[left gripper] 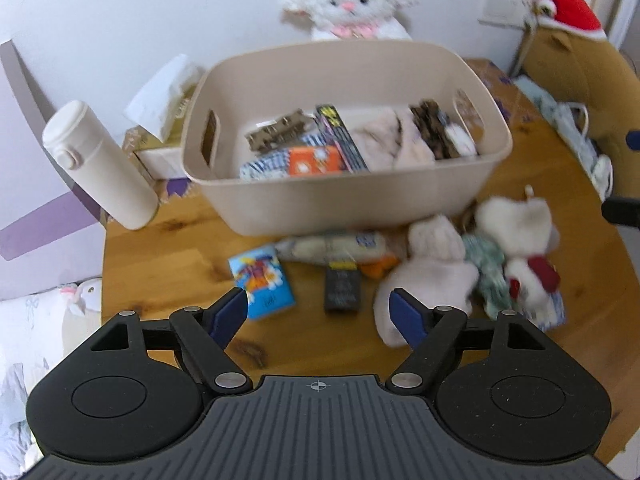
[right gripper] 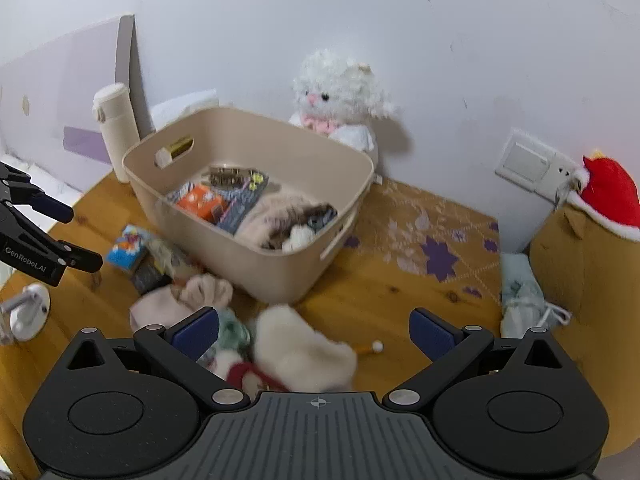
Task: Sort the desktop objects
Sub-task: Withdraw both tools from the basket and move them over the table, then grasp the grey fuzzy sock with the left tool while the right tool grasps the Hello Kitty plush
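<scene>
A beige bin (left gripper: 280, 200) (right gripper: 280, 268) on the wooden table holds small boxes, a pink cloth and dark pieces. In front of it lie a blue card pack (left gripper: 262, 282) (right gripper: 128, 250), a black box (left gripper: 342, 290), a pale packet (left gripper: 332, 246), a pink plush (left gripper: 428, 280) (right gripper: 168, 304) and a white plush with a red scarf (left gripper: 520, 240) (right gripper: 300, 348). My left gripper (left gripper: 320, 304) hovers open above the card pack and black box, empty. My right gripper (right gripper: 314, 330) is open over the white plush, its pads not touching it.
A white bottle (left gripper: 100, 164) (right gripper: 116, 128) stands left of the bin beside a tissue box (left gripper: 160, 120). A white lamb toy (left gripper: 352, 0) (right gripper: 340, 100) leans on the wall. A brown plush with a red hat (right gripper: 592, 248) sits at the right.
</scene>
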`<action>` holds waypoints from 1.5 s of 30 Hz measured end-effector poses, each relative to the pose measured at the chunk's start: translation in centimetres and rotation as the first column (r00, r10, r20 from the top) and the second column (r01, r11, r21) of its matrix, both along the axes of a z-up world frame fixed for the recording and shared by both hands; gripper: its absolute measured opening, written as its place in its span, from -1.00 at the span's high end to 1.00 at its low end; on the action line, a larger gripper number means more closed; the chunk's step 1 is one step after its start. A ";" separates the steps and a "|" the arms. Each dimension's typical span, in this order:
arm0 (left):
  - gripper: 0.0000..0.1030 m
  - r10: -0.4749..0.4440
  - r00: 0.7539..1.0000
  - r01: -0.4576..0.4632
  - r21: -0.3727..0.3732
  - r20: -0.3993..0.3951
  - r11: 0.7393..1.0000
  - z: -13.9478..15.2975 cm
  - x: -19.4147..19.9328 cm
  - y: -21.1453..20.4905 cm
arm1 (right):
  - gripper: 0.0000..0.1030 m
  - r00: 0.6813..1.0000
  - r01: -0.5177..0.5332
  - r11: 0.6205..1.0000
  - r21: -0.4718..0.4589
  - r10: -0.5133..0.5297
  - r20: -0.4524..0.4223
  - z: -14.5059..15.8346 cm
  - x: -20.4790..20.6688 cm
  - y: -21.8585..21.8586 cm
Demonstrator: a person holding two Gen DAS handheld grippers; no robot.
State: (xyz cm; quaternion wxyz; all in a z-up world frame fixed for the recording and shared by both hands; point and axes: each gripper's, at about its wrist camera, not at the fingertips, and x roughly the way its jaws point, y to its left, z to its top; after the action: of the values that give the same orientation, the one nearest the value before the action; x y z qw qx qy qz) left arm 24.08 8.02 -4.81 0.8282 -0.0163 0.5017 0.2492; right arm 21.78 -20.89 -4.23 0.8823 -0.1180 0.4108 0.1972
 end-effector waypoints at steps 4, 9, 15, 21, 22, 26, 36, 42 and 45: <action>-0.54 -0.031 0.999 0.030 -0.010 -0.022 0.999 -1.3 -0.2 -1.7 | -1.00 1.000 -0.016 1.000 -0.013 0.015 -0.025 -1.2 -1.0 -0.5; -0.54 -0.082 0.996 0.082 -0.001 -0.044 0.997 -2.5 0.3 -3.4 | -1.00 0.998 -0.023 1.000 -0.018 0.022 -0.050 -2.7 -1.9 -0.7; -0.54 -0.161 0.983 0.166 0.051 -0.087 0.985 -3.9 1.0 -5.1 | -1.00 0.994 -0.073 0.997 -0.030 0.071 -0.085 -4.8 -3.0 -0.3; -0.54 -0.160 0.983 0.162 0.012 -0.093 0.987 -5.6 2.0 -5.1 | -1.00 0.989 -0.116 0.992 -0.046 0.111 -0.100 -6.9 -3.4 0.8; -0.54 -0.160 0.983 0.161 0.008 -0.091 0.987 -5.8 2.2 -5.1 | -1.00 0.987 -0.127 0.991 -0.048 0.122 -0.101 -7.2 -3.4 1.1; -0.54 -0.175 0.980 0.180 0.041 -0.095 0.983 -7.1 3.0 -5.3 | -1.00 0.982 -0.168 0.984 -0.056 0.162 -0.097 -8.4 -3.1 2.4; -0.54 -0.225 0.968 0.232 0.064 -0.109 0.970 -9.7 5.1 -5.2 | -0.59 0.978 -0.196 0.974 -0.110 0.185 -0.101 -10.3 -1.9 4.5; -0.02 -0.256 0.960 0.262 0.041 -0.112 0.964 -10.3 5.7 -5.1 | -0.14 0.975 -0.192 0.975 -0.109 0.177 -0.134 -10.8 -1.7 4.3; 0.50 -0.281 0.955 0.287 0.051 -0.101 0.957 -10.3 5.4 -5.3 | 0.07 0.975 -0.194 0.974 -0.115 0.179 -0.133 -10.8 -1.8 4.3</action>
State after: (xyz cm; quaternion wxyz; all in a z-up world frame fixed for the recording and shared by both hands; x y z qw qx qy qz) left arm 29.50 2.71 -15.07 0.8314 0.0944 0.5282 0.1444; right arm 19.94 -16.64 -15.00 0.8238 -0.1998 0.4626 0.2596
